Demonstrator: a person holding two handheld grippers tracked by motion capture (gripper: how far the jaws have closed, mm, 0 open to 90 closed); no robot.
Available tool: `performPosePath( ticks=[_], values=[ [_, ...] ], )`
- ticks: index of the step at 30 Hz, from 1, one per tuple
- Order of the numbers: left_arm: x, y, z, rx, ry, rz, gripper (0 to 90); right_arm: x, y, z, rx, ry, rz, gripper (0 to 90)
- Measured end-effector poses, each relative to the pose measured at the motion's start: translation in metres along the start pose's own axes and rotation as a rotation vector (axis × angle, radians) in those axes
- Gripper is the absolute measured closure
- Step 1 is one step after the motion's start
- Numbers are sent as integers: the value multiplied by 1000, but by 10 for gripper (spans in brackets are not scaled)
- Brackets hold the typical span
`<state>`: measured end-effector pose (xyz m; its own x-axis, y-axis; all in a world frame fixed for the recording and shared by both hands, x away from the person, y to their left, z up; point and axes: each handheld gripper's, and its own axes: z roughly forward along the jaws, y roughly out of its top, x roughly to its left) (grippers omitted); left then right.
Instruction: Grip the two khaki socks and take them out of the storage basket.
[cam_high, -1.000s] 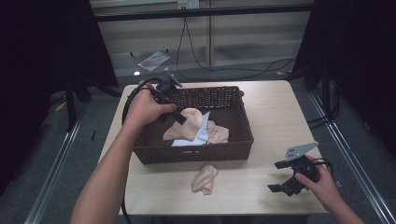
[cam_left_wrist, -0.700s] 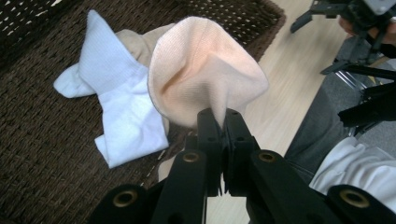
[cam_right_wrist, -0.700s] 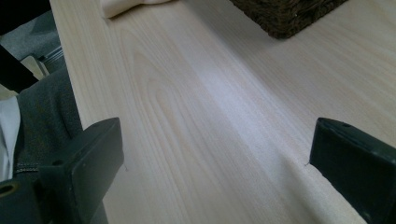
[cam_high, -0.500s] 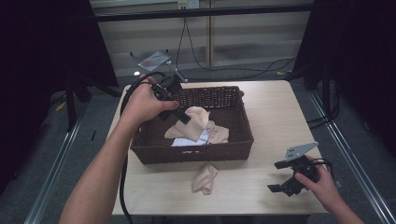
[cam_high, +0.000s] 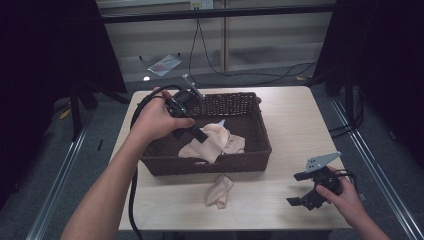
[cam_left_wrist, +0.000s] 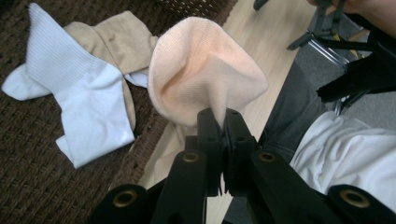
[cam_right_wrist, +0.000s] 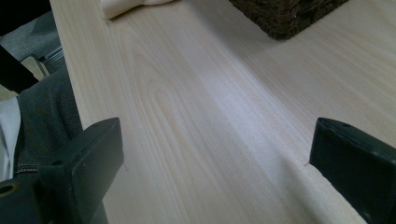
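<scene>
Peach sock hangs pinched at its edge in the left gripper, jaws pressed tight on the fabric, its length drooping below them over the wicker basket. Beyond the jaws, toward the bench's near edge, its mate lies flat. Right gripper rests spread, well apart.

This looks like a lab or recording room, not a home. A plain wooden table stands alone on grey floor, with black curtains hung at both sides. Metal rails run along the floor beside it. Loose cables trail across the floor behind the table, below a pale slatted wall with a socket on it.
</scene>
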<state>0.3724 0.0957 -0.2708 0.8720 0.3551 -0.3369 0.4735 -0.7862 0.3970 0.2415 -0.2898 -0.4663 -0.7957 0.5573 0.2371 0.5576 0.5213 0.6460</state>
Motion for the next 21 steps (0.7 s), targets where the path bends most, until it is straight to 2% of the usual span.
performPosePath(
  ticks=[12, 17, 18, 21],
  values=[
    [-14, -2, 9, 10, -22, 35, 877, 0, 0, 0, 1, 2, -1, 22],
    [-17, -6, 23, 30, -29, 55, 876, 1, 0, -1, 2, -1, -1, 21],
    [-18, -7, 27, 10, -27, 49, 876, 1, 0, -1, 2, 0, -1, 21],
    [-18, -8, 33, 31, -30, 63, 875, 1, 0, 0, 1, 3, -2, 22]
  ],
)
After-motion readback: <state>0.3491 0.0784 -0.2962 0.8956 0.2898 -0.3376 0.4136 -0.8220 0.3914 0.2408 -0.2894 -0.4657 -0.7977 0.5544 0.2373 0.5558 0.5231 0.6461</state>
